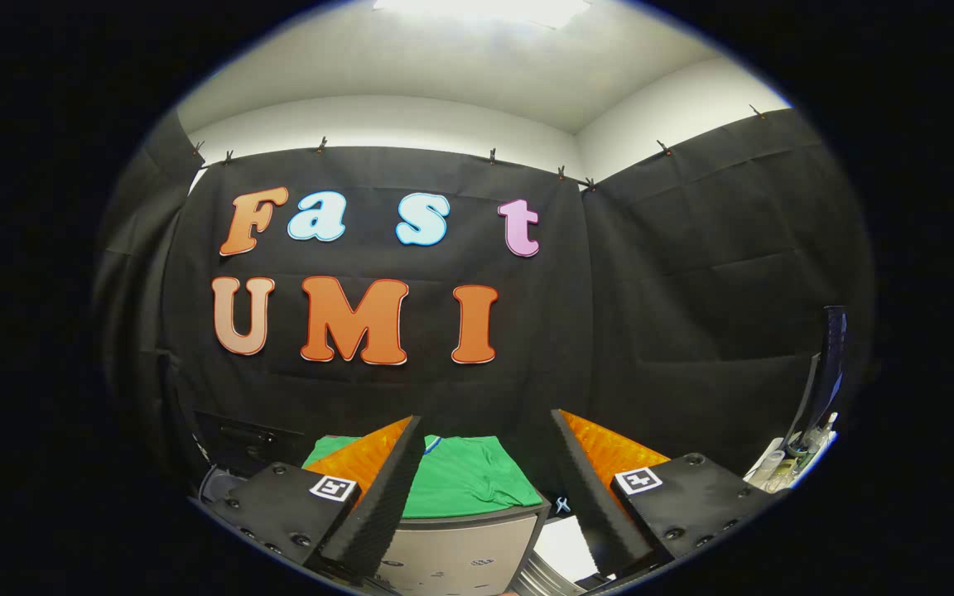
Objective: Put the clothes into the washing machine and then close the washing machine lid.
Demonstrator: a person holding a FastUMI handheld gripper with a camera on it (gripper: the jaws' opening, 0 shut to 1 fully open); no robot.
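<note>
Ahead of the wide-open claw [485, 430], one green garment [464, 484] lies on one washing machine [460, 550].

Open claw [485, 430] above green garment [464, 480]

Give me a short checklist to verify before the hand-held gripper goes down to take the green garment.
1. Fingers open: ok. The hand-held gripper is spread wide, with nothing between the fingers.
2. Garment in sight: ok. The green garment lies folded ahead of the fingers, partly behind the left one.
3. Garment support: ok. It rests flat on a grey box-like unit.
4. Alignment: not ok. The garment sits toward the left finger, not centred in the gap.
5. Washing machine lid open: cannot tell. A curved metallic edge shows below the right finger, but what it is stays unclear.
6. Clutter on the right: cannot tell if it is in the way.
</note>
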